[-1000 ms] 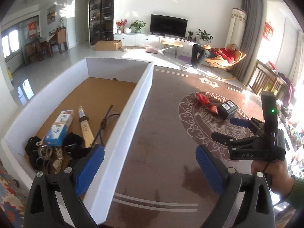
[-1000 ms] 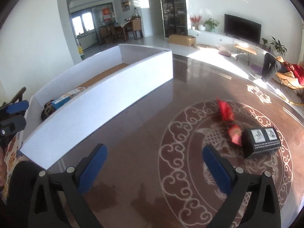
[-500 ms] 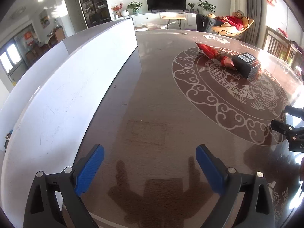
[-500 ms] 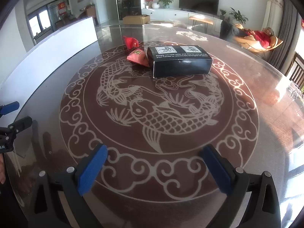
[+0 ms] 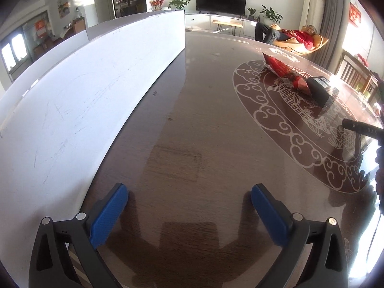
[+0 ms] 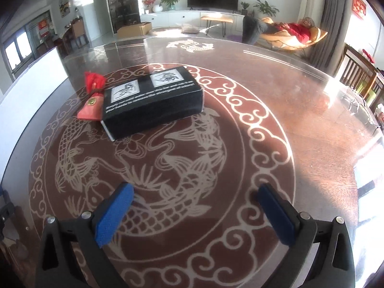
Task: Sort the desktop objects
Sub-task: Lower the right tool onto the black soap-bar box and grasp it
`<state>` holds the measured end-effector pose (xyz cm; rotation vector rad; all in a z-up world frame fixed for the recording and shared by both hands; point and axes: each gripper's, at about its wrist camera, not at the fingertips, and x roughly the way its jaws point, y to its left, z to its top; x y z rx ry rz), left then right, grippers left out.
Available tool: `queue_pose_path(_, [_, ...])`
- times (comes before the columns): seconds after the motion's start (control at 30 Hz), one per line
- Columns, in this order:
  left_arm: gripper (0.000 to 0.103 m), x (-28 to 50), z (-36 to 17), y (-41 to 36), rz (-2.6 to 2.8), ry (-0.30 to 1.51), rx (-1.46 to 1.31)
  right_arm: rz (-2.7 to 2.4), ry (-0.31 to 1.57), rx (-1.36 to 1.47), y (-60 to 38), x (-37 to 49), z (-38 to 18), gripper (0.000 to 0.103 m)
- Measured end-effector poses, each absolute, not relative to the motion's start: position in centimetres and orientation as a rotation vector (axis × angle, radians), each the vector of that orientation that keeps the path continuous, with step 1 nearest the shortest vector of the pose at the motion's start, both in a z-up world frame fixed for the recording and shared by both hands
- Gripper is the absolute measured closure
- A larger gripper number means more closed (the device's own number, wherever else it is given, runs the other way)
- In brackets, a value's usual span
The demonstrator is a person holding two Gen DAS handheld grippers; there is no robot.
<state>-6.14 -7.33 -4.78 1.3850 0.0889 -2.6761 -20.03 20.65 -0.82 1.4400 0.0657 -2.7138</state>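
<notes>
A black box (image 6: 151,106) with two white labels lies on the round brown table (image 6: 276,100), ahead of my right gripper (image 6: 195,206), which is open and empty low over the fish pattern. A red pouch (image 6: 92,100) touches the box's left end. My left gripper (image 5: 188,206) is open and empty near the table's front, beside the outer wall of the white sorting box (image 5: 72,110). In the left wrist view the black box (image 5: 322,91) and red pouch (image 5: 285,73) lie far to the right.
The right gripper's body (image 5: 364,129) shows at the right edge of the left wrist view. A person reclines in a lounge chair (image 6: 288,33) beyond the table. Wooden chairs (image 6: 360,76) stand at the table's right side.
Both grippers have dropped low towards the table. The left one came out over the white box wall to its outer side. The right one has closed in on the black box.
</notes>
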Motion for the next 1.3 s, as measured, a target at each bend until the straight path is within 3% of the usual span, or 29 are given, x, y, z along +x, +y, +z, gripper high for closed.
queue_pose_path(0.17, [0.0, -6.1, -4.8, -7.3, -2.677, 0.09, 1.384, -2.833, -0.064, 1.54, 23.1, -25.7, -0.5, 0.0])
queue_pose_path(0.3, [0.0, -6.1, -4.7, -7.3, -2.688, 0.092, 1.385, -2.765, -0.006, 1.531, 21.3, -31.0, -0.3, 0.0])
queue_pose_path(0.43, [0.0, -5.9, -4.6, -7.4, -2.697, 0.107, 1.38, -2.653, 0.208, 1.419, 16.4, -34.0, 0.0, 0.0])
queue_pose_path(0.6, [0.0, -5.9, -4.6, -7.2, -2.693, 0.098, 1.384, -2.4, 0.666, 1.054, 7.0, -31.6, 0.0, 0.0])
queue_pose_path(0.7, [0.0, -5.8, -4.5, -7.3, -2.699, 0.113, 1.38, -2.302, 0.747, 1.019, 4.2, -30.4, -0.5, 0.001])
queue_pose_path(0.8, [0.0, -5.8, -4.5, -7.2, -2.699, 0.116, 1.378, -2.475, 0.562, 1.077, 5.6, -31.0, 1.4, 0.001])
queue_pose_path(0.9, [0.0, -5.9, -4.4, -7.1, -2.694, 0.111, 1.381, -2.573, 0.098, 1.025, 7.9, -30.3, 5.2, 0.0])
queue_pose_path(0.97, [0.0, -6.0, -4.4, -7.0, -2.691, 0.103, 1.384, -2.454, -0.071, 1.089, 6.6, -30.4, 5.9, 0.0])
queue_pose_path(1.1, [0.0, -5.9, -4.3, -7.1, -2.697, 0.118, 1.379, -2.322, 0.041, 1.259, 0.4, -30.9, 3.3, 0.001])
queue_pose_path(1.2, [0.0, -5.6, -4.3, -7.3, -2.701, 0.129, 1.374, -2.315, 0.087, 1.328, -1.9, -30.5, 1.2, 0.032])
queue_pose_path(1.23, [0.0, -5.6, -4.3, -7.2, -2.701, 0.13, 1.373, -2.321, 0.097, 1.341, -2.2, -30.3, 0.7, 0.038])
queue_pose_path(1.3, [0.0, -5.6, -4.3, -7.1, -2.699, 0.125, 1.374, -2.326, 0.118, 1.312, -2.4, -30.4, 0.7, 0.039])
